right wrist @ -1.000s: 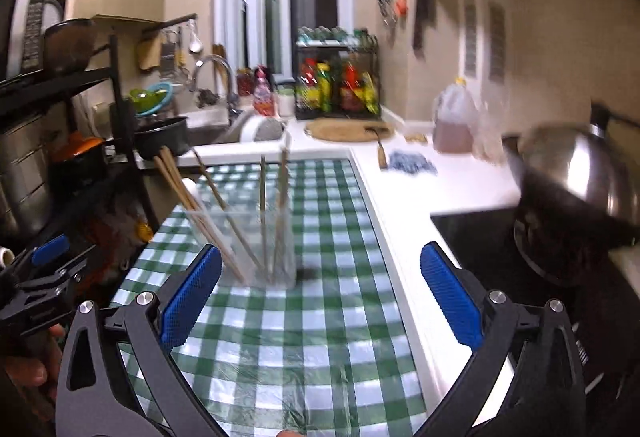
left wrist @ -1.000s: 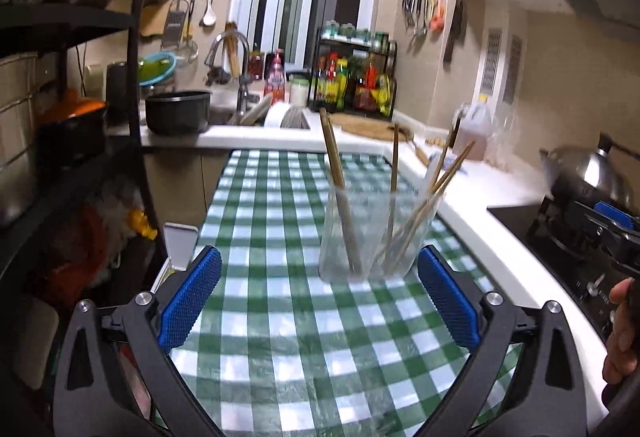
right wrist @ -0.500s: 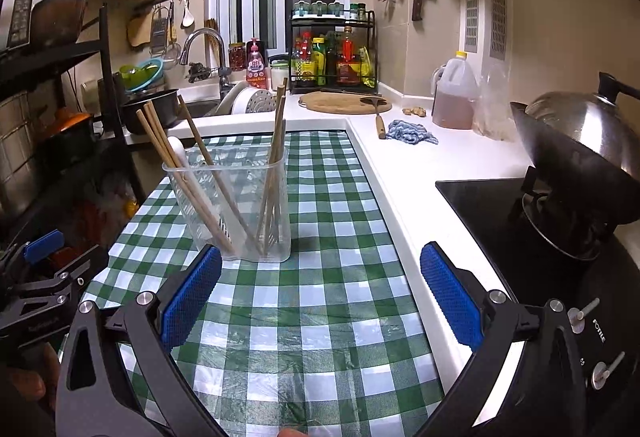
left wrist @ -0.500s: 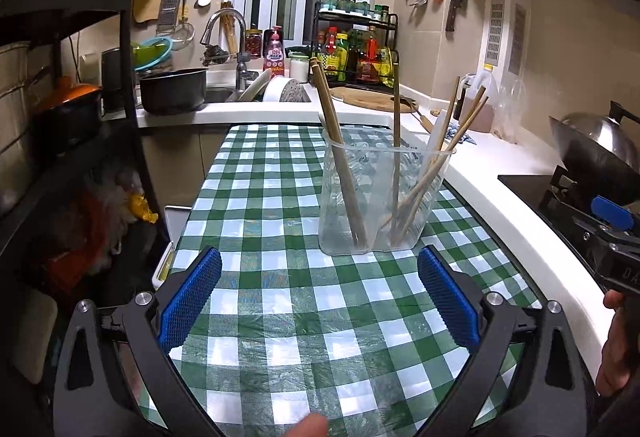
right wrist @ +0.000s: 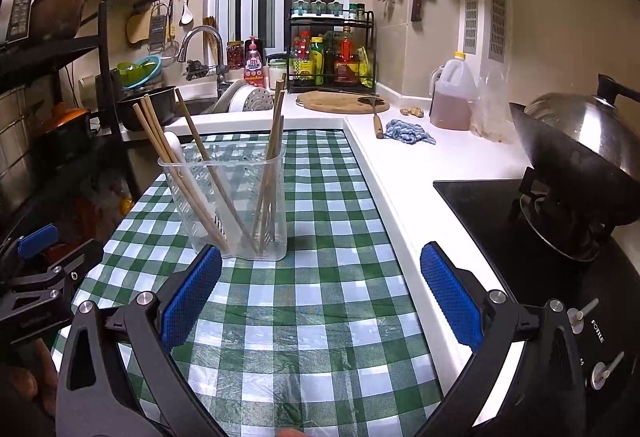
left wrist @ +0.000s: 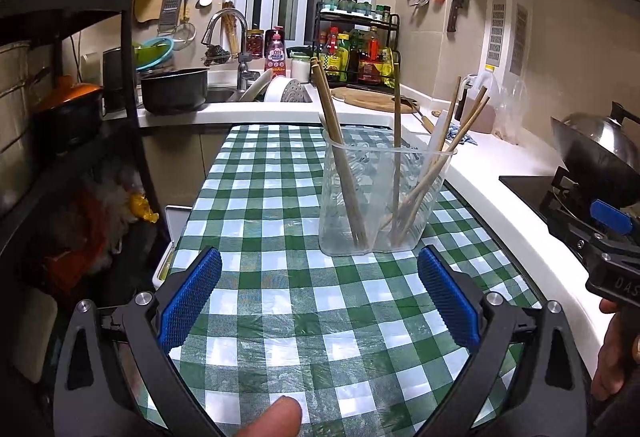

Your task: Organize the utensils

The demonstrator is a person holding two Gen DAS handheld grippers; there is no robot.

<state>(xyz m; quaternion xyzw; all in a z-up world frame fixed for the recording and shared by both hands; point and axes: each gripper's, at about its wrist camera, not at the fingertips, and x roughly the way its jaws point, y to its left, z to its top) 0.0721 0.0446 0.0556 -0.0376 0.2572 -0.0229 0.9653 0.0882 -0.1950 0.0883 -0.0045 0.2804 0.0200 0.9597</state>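
A clear plastic utensil holder (left wrist: pixel 384 197) stands upright on the green checked tablecloth (left wrist: pixel 280 297). Several wooden chopsticks (left wrist: pixel 340 157) and a white spoon lean inside it. It also shows in the right wrist view (right wrist: pixel 232 205), where the spoon (right wrist: pixel 176 149) sits at its left side. My left gripper (left wrist: pixel 320 301) is open and empty, just short of the holder. My right gripper (right wrist: pixel 320 301) is open and empty, to the right of and nearer than the holder. Each gripper appears at the edge of the other's view.
A white counter (right wrist: pixel 420 165) runs along the right with a blue rag (right wrist: pixel 408 133), an oil jug (right wrist: pixel 452 97) and a wok (right wrist: pixel 580 157) on the stove. A sink with a black pot (left wrist: pixel 174 89) lies behind. A black shelf rack (left wrist: pixel 60 97) stands on the left.
Both views have settled from blur and drawn a little closer to the holder. The holder and chopsticks have not moved. Both grippers stay open.
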